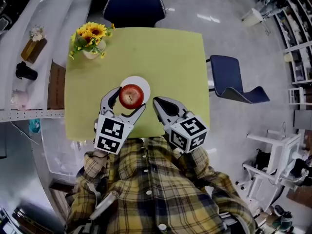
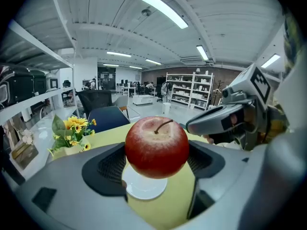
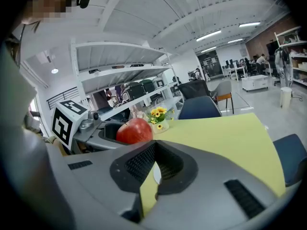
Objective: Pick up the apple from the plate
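At the left, the left claw (image 1: 126, 103) reaches forward over the yellow-green counter (image 1: 170, 62), its jaws pressed on both sides of the red apple (image 1: 131, 95), which sits over the white plate (image 1: 145, 84). Just right of it, the right claw (image 1: 160, 105) hangs angled inward, jaws nearly together, empty.

apple (image 1: 131, 95) over plate (image 1: 143, 83), flowers (image 1: 89, 35) behind left
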`<state>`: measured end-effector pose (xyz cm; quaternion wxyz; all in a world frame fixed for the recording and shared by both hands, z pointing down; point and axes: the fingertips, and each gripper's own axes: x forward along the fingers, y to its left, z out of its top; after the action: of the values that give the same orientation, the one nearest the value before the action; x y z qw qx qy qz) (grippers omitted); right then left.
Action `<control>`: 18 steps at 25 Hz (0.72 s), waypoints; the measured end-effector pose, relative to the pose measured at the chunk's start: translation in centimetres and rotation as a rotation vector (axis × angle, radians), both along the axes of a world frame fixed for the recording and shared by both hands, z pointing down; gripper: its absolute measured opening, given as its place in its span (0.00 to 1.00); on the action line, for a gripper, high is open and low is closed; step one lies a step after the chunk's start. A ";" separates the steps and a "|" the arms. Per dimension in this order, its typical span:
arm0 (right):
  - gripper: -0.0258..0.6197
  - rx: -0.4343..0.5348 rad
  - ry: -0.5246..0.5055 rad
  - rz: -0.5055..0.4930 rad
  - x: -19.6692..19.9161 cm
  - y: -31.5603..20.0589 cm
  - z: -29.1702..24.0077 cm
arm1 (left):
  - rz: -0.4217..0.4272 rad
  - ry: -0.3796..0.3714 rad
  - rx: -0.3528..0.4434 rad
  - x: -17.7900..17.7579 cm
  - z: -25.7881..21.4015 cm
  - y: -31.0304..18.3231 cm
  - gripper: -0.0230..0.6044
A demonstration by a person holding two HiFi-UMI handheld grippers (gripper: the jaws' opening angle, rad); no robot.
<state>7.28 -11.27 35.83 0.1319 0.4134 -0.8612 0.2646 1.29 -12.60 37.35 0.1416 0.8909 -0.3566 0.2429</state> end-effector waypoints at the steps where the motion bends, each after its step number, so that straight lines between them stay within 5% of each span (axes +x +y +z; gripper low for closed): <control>1: 0.04 0.008 0.000 0.002 0.1 0.0 -0.5 | 0.002 -0.001 0.003 0.1 -0.4 0.2 0.68; 18: 0.04 0.090 0.026 0.018 1.2 -1.8 -3.8 | 0.002 0.018 0.026 0.4 -3.0 -0.1 0.68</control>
<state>8.51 -13.05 32.08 0.1220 0.4302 -0.8666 0.2214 1.70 -12.74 34.33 0.1328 0.8952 -0.3575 0.2306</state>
